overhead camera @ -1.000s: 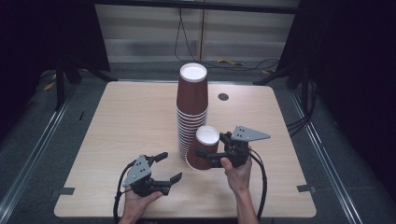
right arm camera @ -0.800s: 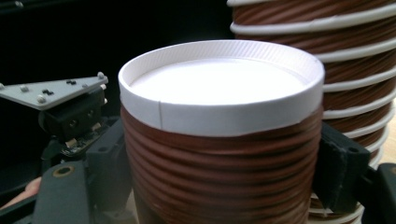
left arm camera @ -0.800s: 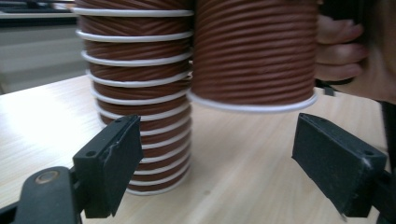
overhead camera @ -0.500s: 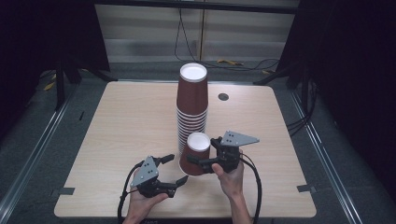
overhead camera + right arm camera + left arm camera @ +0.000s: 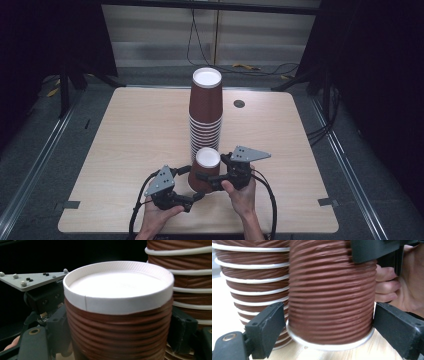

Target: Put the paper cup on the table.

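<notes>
Moved: the single cup [image 5: 205,170] has come down from its tilted, lifted pose beside the stack and now stands upside down on the tabletop [image 5: 125,130]; the right gripper [image 5: 212,177] came down with it.
Left gripper [image 5: 192,182]: its jaws have just been opening; they stand apart on either side of the cup's rim end, with a gap at each pad in the left gripper view.
Right gripper: jaws clamped on the cup's ribbed wall.
Single cup: brown paper with spiral ribbing, white rolled rim at the tabletop, flat white base facing up; a tapered cylinder.
Stack of cups [image 5: 205,112]: same ribbed brown paper, nested upside down, white rims showing as rings; just behind the single cup.
Tabletop: pale wood grain, rounded corners.
</notes>
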Demonstrator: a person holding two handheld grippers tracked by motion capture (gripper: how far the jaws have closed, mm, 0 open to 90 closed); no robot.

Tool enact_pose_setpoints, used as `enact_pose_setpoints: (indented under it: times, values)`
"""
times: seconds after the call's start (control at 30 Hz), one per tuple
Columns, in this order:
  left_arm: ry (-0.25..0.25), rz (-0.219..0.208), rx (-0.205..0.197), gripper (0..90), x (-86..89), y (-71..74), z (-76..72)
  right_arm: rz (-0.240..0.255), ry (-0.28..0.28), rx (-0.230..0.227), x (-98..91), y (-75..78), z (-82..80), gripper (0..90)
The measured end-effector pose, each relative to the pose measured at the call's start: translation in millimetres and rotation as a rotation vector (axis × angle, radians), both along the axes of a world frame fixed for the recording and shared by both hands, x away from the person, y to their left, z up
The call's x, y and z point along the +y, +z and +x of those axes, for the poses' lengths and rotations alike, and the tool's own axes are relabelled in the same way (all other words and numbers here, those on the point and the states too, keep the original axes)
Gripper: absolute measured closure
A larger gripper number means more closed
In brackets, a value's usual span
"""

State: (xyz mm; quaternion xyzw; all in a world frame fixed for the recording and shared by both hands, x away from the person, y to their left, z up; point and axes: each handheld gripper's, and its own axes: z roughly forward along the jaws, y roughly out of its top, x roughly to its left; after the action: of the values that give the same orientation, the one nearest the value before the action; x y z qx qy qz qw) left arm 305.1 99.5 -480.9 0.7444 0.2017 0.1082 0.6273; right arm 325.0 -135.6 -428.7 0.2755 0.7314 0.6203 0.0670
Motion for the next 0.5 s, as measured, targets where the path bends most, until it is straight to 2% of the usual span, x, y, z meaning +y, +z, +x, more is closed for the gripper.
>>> enact_pose_setpoints:
  times: [0.13, 0.2, 0.33, 0.43, 0.5]
  values:
    - [0.0, 0.003, -0.007, 7.9, -6.3, 0.7, 0.6, 0.006, 0.01, 0.007, 2.0, -1.9, -0.1, 21.3]
    - [-0.004, 0.006, 0.004, 7.4, -7.8, 1.0, 1.5, -0.002, 0.015, 0.008, 3.6, -2.8, -1.7, 21.3]
    - [-0.009, -0.027, 0.001, 6.4, -10.9, 1.0, 3.5, 0.018, 0.026, 0.007, 5.3, -3.3, -2.4, 21.3]
    - [-0.011, -0.02, -0.007, 5.7, -12.3, 2.1, 4.2, 0.02, 0.031, 0.01, 6.1, -3.6, -2.7, 21.3]
    - [-0.02, -0.035, -0.005, 5.7, -12.9, 1.9, 4.7, 0.029, 0.038, 0.008, 5.8, -4.0, -3.1, 21.2]
